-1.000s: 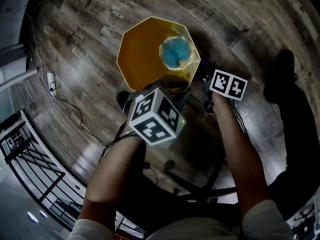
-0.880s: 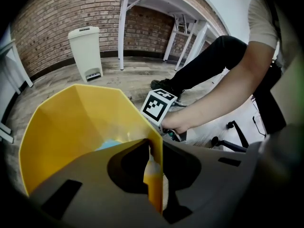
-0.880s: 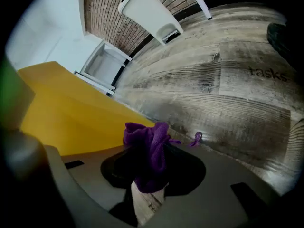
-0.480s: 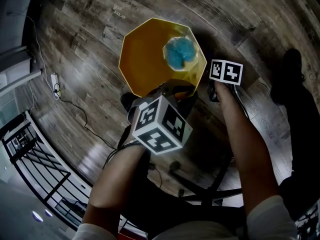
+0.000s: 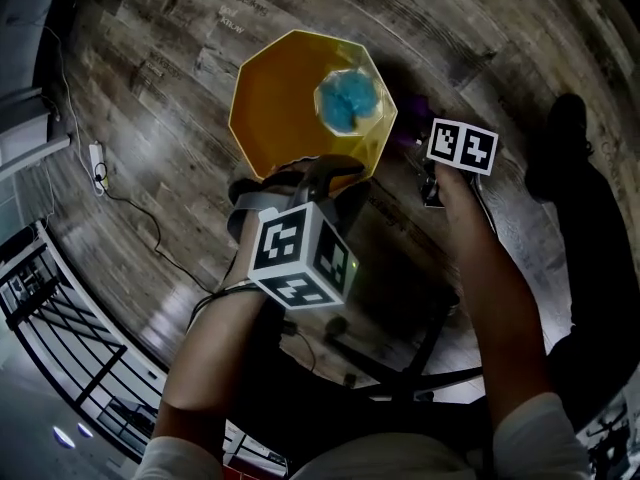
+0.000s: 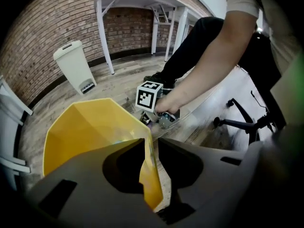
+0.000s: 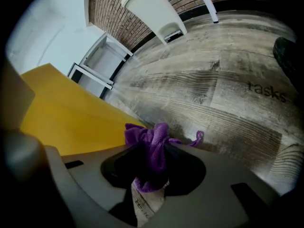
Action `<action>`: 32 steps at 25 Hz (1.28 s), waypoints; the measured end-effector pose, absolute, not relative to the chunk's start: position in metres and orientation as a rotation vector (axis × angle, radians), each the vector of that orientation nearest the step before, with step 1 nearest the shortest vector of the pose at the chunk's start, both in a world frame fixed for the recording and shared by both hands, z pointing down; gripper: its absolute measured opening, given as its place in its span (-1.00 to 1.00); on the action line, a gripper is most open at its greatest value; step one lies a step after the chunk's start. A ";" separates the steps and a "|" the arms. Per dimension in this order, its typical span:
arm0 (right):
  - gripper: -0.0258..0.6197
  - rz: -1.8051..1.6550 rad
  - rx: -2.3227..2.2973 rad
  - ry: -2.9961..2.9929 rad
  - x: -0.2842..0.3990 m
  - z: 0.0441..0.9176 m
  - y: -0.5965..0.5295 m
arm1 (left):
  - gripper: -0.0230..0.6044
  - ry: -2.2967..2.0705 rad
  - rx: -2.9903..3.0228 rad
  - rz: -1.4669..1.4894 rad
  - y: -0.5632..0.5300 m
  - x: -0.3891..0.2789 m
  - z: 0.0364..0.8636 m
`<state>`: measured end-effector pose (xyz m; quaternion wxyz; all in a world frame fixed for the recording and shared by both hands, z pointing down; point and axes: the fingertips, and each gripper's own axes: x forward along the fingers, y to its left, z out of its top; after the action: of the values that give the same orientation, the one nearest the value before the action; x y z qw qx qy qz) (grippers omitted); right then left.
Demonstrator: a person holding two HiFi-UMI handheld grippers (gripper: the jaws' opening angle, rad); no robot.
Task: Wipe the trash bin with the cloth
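A yellow octagonal trash bin (image 5: 290,98) stands on the wood floor with a blue thing (image 5: 346,103) at its bottom. My left gripper (image 5: 322,171) straddles the bin's near rim. In the left gripper view the yellow wall (image 6: 95,132) runs between the jaws of the left gripper (image 6: 151,144), which have just been opening. A strip of floor shows beside the wall. My right gripper (image 5: 420,153) sits at the bin's right side, shut on a purple cloth (image 5: 413,111). In the right gripper view the cloth (image 7: 147,137) bunches between the jaws of the right gripper (image 7: 152,151), next to the bin's outer wall (image 7: 66,118).
A white pedal bin (image 6: 75,66) and white table legs (image 6: 102,27) stand by the brick wall. An office chair base (image 6: 242,122) is beside the person's legs. A power strip with its cable (image 5: 97,163) and a black metal rack (image 5: 50,308) lie to the left.
The left gripper has rolled and its marker cube has shifted left. The bin has shifted slightly left. The right gripper has moved up along the bin's right side with the cloth.
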<state>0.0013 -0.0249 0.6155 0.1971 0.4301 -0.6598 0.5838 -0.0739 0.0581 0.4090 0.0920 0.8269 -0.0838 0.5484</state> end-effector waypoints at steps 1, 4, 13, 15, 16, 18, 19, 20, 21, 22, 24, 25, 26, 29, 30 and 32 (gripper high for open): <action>-0.52 1.643 1.218 -1.854 0.006 0.609 -0.023 | -0.69 -0.234 2.457 1.643 0.061 -0.078 0.409; -0.52 1.683 1.264 -1.871 0.020 0.589 -0.018 | -0.65 -0.200 2.446 1.689 0.068 -0.092 0.415; -0.52 1.915 1.233 -2.042 0.004 0.511 0.008 | -0.66 -0.165 2.370 1.734 0.067 -0.106 0.426; -0.52 1.943 1.228 -2.081 0.000 0.495 0.012 | -0.73 -0.184 2.344 1.681 0.068 -0.101 0.426; -0.52 1.956 1.227 -2.100 -0.001 0.488 0.014 | -0.74 -0.209 2.329 1.649 0.066 -0.098 0.426; -0.52 1.980 1.224 -2.142 -0.001 0.474 0.016 | -0.74 -0.261 2.301 1.596 0.062 -0.092 0.426; -0.52 1.989 1.218 -2.167 -0.001 0.466 0.015 | -0.74 -0.282 2.290 1.579 0.060 -0.091 0.426; -0.52 1.995 1.210 -2.194 -0.002 0.458 0.014 | -0.74 -0.303 2.280 1.566 0.057 -0.089 0.426; -0.52 1.994 1.199 -2.226 -0.003 0.449 0.012 | -0.74 -0.325 2.273 1.554 0.055 -0.087 0.427; -0.52 1.982 1.184 -2.262 -0.005 0.439 0.009 | -0.74 -0.347 2.267 1.542 0.052 -0.086 0.427; -0.52 1.928 1.149 -2.351 -0.009 0.417 0.001 | -0.74 -0.390 2.258 1.521 0.046 -0.083 0.426; -0.52 1.903 1.130 -2.401 -0.011 0.406 -0.004 | -0.74 -0.409 2.254 1.513 0.043 -0.082 0.426; -0.52 1.885 1.113 -2.448 -0.013 0.396 -0.008 | -0.75 -0.425 2.250 1.506 0.041 -0.081 0.426; -0.52 1.832 1.095 -2.517 -0.017 0.378 -0.017 | -0.75 -0.456 2.236 1.483 0.036 -0.080 0.426; -0.52 1.815 1.105 -2.513 -0.018 0.379 -0.018 | -0.75 -0.460 2.232 1.478 0.035 -0.080 0.426; -0.52 1.821 1.134 -2.491 -0.019 0.385 -0.017 | -0.75 -0.458 2.227 1.472 0.035 -0.079 0.426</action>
<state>-0.0194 -0.0173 0.3850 -0.0729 0.3440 -0.7558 0.5524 -0.0792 0.0352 0.4260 0.2149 0.8030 -0.1650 0.5308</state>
